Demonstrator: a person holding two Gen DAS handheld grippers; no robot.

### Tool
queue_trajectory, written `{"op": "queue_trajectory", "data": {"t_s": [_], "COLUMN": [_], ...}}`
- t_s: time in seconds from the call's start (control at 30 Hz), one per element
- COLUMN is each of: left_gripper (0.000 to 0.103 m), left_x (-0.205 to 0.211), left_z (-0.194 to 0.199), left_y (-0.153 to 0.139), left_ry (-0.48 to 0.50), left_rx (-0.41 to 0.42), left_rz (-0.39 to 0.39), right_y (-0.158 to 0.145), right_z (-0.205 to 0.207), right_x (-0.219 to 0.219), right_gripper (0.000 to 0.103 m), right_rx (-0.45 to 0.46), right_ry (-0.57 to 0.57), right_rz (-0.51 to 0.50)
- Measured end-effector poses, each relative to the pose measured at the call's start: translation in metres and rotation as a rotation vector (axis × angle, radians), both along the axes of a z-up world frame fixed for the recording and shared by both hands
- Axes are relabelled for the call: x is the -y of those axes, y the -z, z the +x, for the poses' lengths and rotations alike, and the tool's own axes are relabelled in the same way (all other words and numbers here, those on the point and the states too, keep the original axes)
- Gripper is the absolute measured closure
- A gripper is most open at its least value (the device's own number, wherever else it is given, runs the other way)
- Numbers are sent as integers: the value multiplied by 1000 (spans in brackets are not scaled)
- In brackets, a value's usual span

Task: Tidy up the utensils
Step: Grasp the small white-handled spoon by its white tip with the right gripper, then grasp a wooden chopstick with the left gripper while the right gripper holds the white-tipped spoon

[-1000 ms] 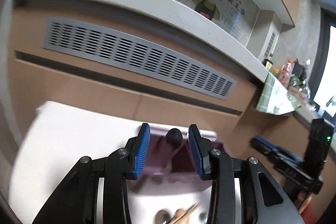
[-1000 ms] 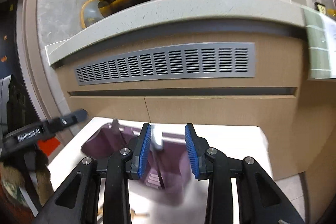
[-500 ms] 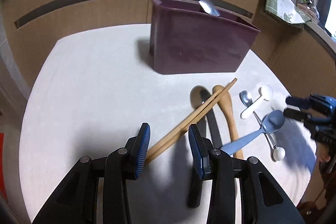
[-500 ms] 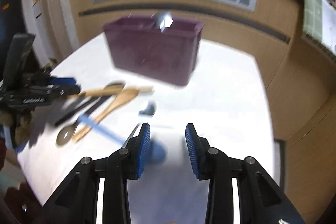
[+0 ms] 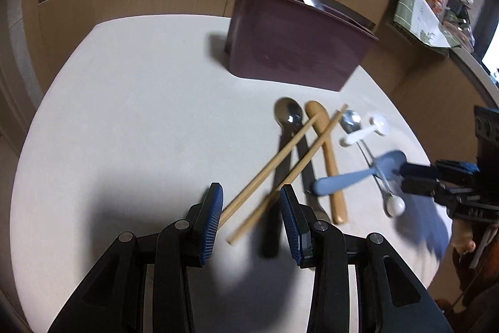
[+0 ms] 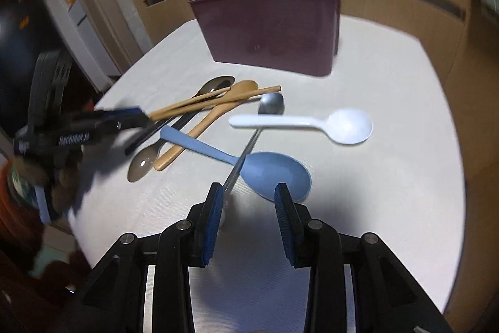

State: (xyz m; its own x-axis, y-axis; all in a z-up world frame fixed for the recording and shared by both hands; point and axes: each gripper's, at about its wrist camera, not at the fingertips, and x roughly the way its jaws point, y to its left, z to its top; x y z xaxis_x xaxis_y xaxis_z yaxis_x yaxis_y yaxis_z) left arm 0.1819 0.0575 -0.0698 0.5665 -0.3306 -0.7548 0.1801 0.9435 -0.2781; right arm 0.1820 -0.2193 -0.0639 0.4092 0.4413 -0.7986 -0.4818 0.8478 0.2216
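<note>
Left gripper [image 5: 251, 209] open, empty, over chopsticks [image 5: 280, 164] ends; right gripper [image 6: 248, 205] open, empty, blue spoon [image 6: 274, 170] bowl at 12 o'clock.

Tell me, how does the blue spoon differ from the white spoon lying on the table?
The blue spoon has a wider, deeper bowl than the white spoon. A metal spoon's handle crosses over the blue one's neck, but passes under the white one's handle. The blue bowl sits nearest the right gripper; the white lies further off. Both look plastic and lie flat.

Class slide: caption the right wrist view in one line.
Open right gripper poised over a blue spoon on the white table, maroon utensil bin behind.
</note>
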Motion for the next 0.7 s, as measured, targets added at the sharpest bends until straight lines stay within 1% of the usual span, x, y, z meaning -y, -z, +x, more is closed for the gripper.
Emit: {"op": "queue_trajectory", "data": {"t_s": [0.07,0.13,0.2,0.23,0.27,0.3,0.37,0.43,0.5,0.57,0.67,0.7], "left_gripper": [64,64,64,64,64,64,64,64,64,64,64,64], "left_x": [2,2,-1,-3,-5,-5,-3,0,3,4,7,8], "left_z": [-7,-15,-20,-21,-23,-23,-25,-28,-30,-30,-26,-25], "left_y": [-6,-14,-18,-19,-20,-21,-21,-21,-20,-17,-14,-13], "left_ry": [-10,-32,-58,-68,-80,-83,-79,-67,-46,-33,-22,-19], "left_rx": [23,64,81,85,88,88,94,103,99,93,82,81], "left_rz": [5,15,6,-8,-28,-36,-30,-5,7,6,-3,-5], "right_y": [-5,-8,-9,-7,-4,0,9,18,14,2,-25,-38], "right_z": [-3,-9,-27,-31,-40,-45,-49,-46,-45,-44,-41,-39], "right_x": [-3,-11,-24,-28,-37,-43,-54,-60,-59,-52,-40,-34], "right_gripper": [71,71,71,71,71,71,72,75,84,84,84,84], "right_rx": [24,67,145,168,209,226,223,209,229,265,340,369], "right_ry": [10,-4,-17,-18,-17,-22,-41,-53,-50,-41,7,27], "right_rz": [4,-26,-106,-133,-185,-208,-237,-263,-255,-235,-197,-177]}}
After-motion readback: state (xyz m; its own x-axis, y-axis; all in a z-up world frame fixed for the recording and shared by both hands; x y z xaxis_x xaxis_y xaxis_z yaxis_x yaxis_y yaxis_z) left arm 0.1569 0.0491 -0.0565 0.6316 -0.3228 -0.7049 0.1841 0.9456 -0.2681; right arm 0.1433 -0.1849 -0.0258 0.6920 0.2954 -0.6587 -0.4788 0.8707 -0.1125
